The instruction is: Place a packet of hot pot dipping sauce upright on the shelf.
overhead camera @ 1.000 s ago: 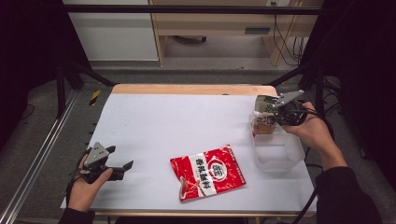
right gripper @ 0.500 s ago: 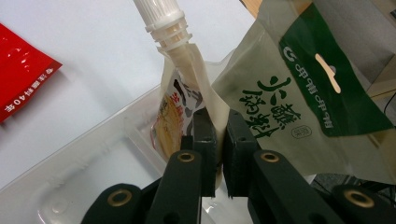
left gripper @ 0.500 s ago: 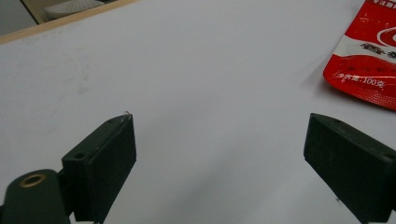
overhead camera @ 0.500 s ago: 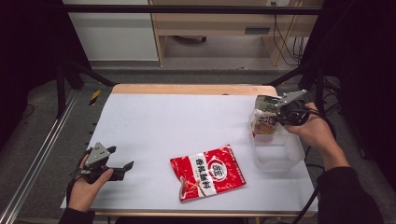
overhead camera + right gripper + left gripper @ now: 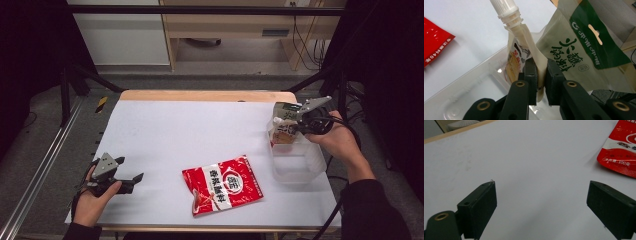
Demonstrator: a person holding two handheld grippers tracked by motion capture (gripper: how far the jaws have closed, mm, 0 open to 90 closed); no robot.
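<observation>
At the desk's (image 5: 200, 130) far right edge, the right tongs (image 5: 291, 125) pinch a spouted pouch (image 5: 524, 50) over a clear plastic container (image 5: 295, 162); their jaws have just been easing apart, with the pouch's flat edge between them. A green-labelled packet (image 5: 584, 47) stands just beside the pouch. Near the front left corner, the left tongs (image 5: 131, 181) rest low, spread wide, holding nothing. A red sachet (image 5: 222, 184) lies flat at front centre, well apart from both.

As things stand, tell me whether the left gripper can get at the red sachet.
Probably yes. The left gripper rests with its jaws open, apart from the red sachet, and only bare white table lies between them.
</observation>
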